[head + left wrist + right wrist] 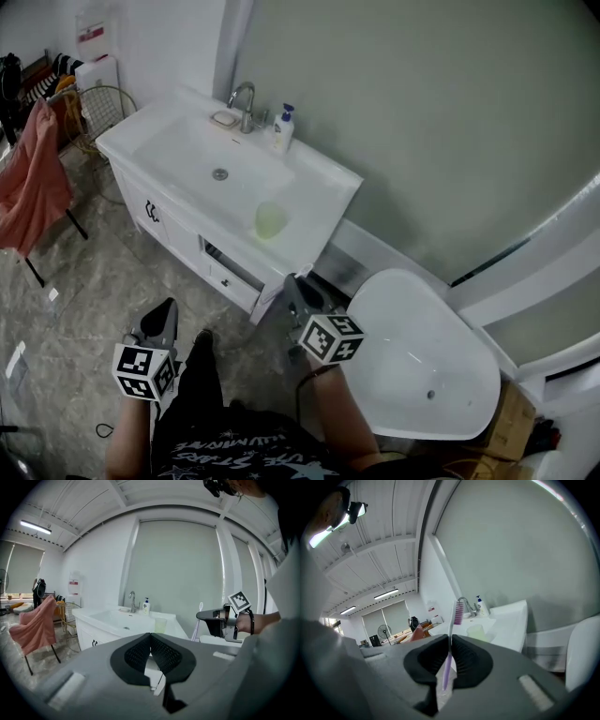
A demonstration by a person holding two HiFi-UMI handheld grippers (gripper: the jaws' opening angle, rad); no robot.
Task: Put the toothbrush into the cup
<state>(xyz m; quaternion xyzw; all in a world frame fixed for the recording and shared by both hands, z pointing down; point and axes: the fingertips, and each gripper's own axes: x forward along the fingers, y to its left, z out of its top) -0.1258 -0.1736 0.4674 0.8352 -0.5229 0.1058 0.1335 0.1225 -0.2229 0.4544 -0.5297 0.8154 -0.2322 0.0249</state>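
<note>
Right gripper (450, 641) fingers clenched on toothbrush (453, 623), bristles up, well short of cup (270, 220) on vanity worktop (323, 183). Left gripper (150, 641) clenched, empty. Come in above cup, handle down first, then release.

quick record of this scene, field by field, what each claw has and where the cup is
right claw: shut on toothbrush, bristles up
left claw: shut, empty
cup: pale green, upright on vanity, beside the basin
also on vanity: faucet, soap bottle
next to vanity: bathtub
task state: toothbrush not yet in cup, both claws short of the vanity
</note>
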